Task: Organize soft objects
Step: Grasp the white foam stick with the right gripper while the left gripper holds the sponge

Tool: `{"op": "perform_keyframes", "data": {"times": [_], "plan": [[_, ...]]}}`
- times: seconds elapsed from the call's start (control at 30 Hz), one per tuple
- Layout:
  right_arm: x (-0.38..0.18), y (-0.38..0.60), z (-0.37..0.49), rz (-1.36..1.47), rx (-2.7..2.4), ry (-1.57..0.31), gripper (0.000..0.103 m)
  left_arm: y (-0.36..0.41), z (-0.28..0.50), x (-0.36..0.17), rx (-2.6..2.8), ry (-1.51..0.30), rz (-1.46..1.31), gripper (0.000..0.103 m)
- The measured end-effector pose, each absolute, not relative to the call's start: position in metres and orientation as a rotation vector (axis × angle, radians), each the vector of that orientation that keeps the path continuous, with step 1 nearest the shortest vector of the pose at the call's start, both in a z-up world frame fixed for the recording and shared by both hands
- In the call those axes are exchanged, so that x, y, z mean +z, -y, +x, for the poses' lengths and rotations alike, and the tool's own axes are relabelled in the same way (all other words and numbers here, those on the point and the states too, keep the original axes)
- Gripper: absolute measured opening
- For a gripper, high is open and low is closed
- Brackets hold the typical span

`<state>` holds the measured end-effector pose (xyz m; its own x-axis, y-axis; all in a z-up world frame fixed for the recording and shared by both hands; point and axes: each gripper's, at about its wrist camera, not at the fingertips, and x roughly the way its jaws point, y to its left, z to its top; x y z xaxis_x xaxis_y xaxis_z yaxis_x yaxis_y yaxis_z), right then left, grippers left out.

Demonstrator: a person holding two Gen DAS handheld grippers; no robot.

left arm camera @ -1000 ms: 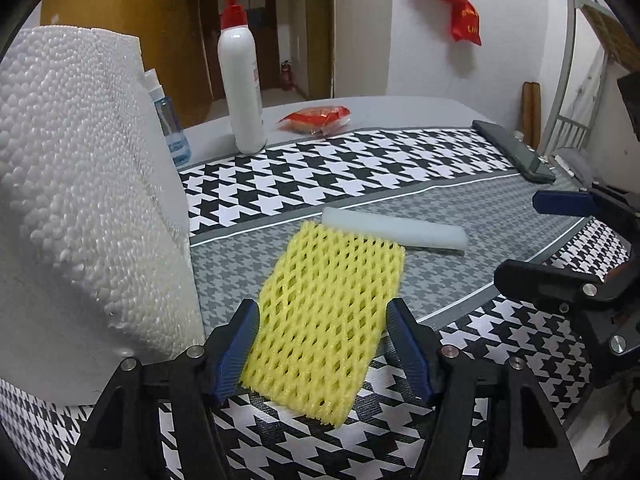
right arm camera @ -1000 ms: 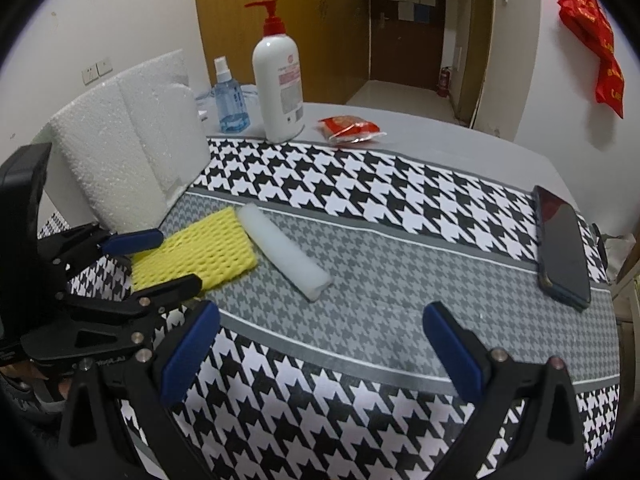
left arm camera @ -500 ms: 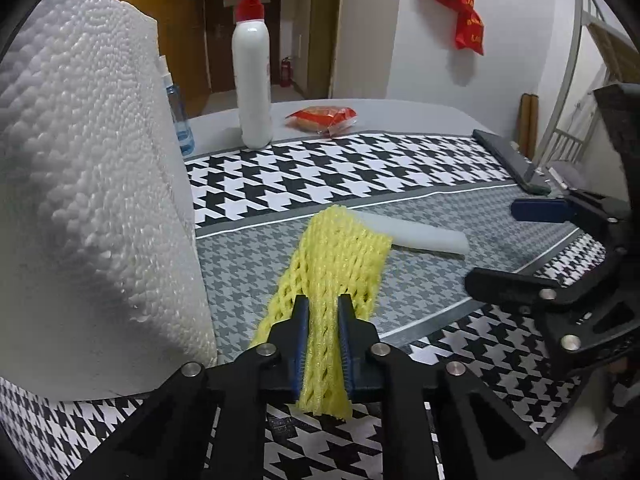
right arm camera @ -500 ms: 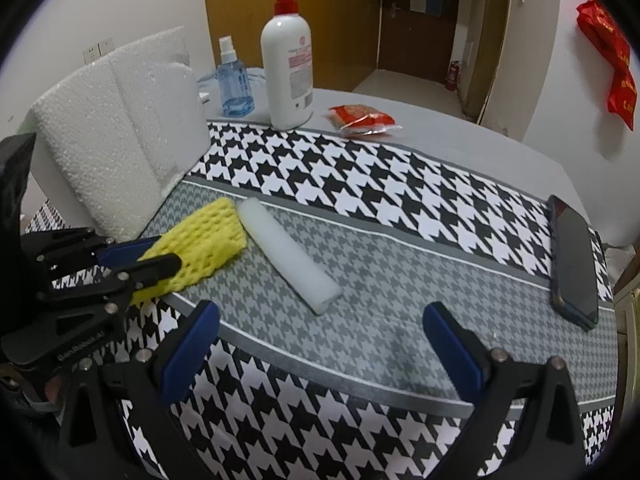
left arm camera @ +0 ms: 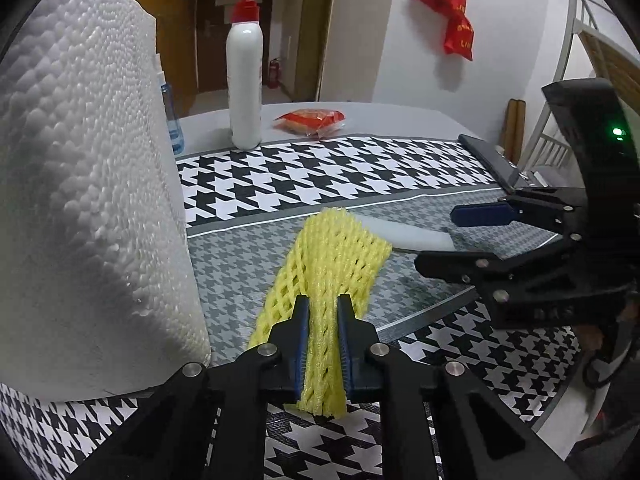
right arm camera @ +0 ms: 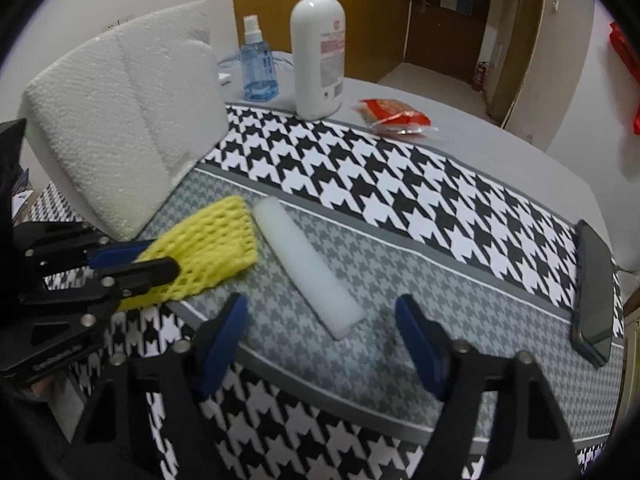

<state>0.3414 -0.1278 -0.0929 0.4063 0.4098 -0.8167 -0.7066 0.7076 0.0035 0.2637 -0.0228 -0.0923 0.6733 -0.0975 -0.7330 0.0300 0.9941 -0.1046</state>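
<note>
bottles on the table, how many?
2. White pump bottle with red pump at the far edge; small blue spray bottle just left of it, beside the white foam block, which may hide more.

white walls, wooden door

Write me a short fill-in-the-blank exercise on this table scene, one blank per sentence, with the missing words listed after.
1. The left gripper is shut on the ____ foam net.
2. The right gripper, jaws just closing and nothing between them, points at the white foam ____.
3. The pump bottle has a ____ pump top.
4. The phone lies near the cloth's ____ edge in the right wrist view.

Missing words: yellow; stick; red; right
</note>
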Motion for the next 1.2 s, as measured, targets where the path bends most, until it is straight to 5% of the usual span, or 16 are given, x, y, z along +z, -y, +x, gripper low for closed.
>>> {"op": "perform_keyframes", "data": {"times": [0.67, 1.2], "plan": [[-0.098, 0.129, 0.347, -0.378, 0.712, -0.922, 0.024, 0.022, 0.261, -0.089, -0.075, -0.818, -0.093, 0.015], [-0.084, 0.169, 0.276, -0.324, 0.762, -0.996, 0.021, 0.025, 0.241, -0.076, -0.048, -0.782, -0.094, 0.015]]}}
